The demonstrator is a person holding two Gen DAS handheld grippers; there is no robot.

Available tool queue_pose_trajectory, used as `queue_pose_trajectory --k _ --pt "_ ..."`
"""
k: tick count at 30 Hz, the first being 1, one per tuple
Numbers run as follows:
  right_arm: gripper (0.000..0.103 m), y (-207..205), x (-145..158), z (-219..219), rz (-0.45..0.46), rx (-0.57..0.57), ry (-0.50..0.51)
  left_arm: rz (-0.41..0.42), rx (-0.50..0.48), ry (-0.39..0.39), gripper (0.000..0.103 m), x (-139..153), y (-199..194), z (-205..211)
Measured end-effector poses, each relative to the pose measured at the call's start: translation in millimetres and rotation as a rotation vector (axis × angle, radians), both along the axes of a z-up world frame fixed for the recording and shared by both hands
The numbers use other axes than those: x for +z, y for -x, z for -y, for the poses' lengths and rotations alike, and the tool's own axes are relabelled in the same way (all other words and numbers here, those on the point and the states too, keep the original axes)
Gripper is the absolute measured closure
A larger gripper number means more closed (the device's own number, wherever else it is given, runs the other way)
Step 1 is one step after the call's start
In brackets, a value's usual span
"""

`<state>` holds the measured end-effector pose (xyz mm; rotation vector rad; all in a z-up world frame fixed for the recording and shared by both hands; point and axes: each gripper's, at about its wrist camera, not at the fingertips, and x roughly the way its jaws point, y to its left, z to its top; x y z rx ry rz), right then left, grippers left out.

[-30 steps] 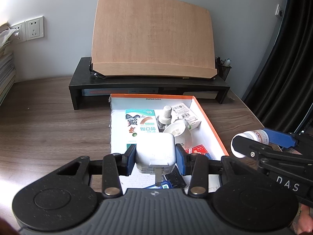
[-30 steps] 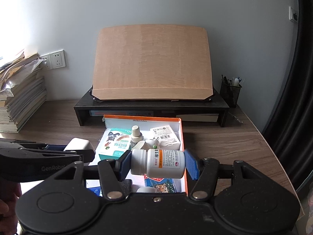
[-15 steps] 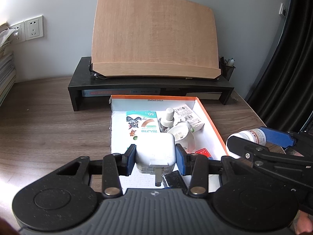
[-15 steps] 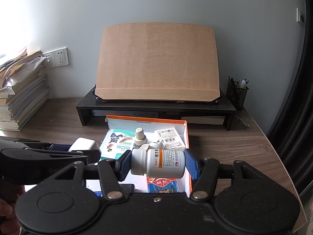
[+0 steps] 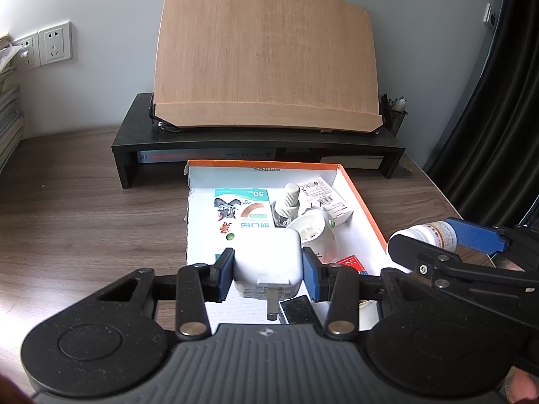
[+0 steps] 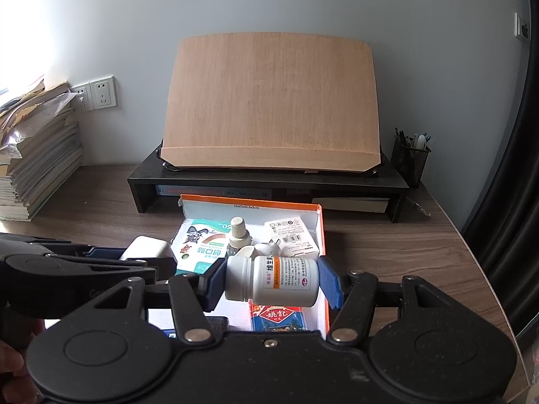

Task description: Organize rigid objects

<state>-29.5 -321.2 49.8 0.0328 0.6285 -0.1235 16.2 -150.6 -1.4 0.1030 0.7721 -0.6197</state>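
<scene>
My left gripper (image 5: pixel 268 266) is shut on a white charger plug (image 5: pixel 267 259), prongs toward the camera, held above the near end of an orange-edged white box (image 5: pixel 365 208). My right gripper (image 6: pixel 273 281) is shut on a white pill bottle (image 6: pixel 279 279) lying sideways, cap to the left, over the box (image 6: pixel 321 232). Inside the box lie a green bandage carton (image 5: pixel 242 215), a small dropper bottle (image 5: pixel 286 203), a white labelled carton (image 5: pixel 325 198) and a white round plug-in device (image 5: pixel 313 235). In the right wrist view, a card pack (image 6: pixel 278 316) shows below the bottle.
A black monitor riser (image 5: pixel 259 144) with a tilted wooden board (image 5: pixel 266 54) stands behind the box. A pen holder (image 6: pixel 409 160) sits at its right end, stacked books (image 6: pixel 37 165) at the left. Dark curtain (image 5: pixel 498 101) borders the desk's right edge.
Both views have shifted slightly, with the box and riser sitting a little further right and lower in frame. Both grips are unchanged.
</scene>
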Motion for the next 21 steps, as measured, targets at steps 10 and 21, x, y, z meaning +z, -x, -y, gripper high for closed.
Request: queue_pose_trajectory --k 10,21 --pt "0.033 -2.3 -3.8 3.6 -0.008 -0.002 -0.003 -0.011 0.002 -0.006 0.061 -5.1 -2.1 2.8" --pt "0.033 -7.6 -6.8 5.1 -0.021 0.004 -0.004 -0.025 0.004 -0.009 0.061 -8.9 -6.9 5.7"
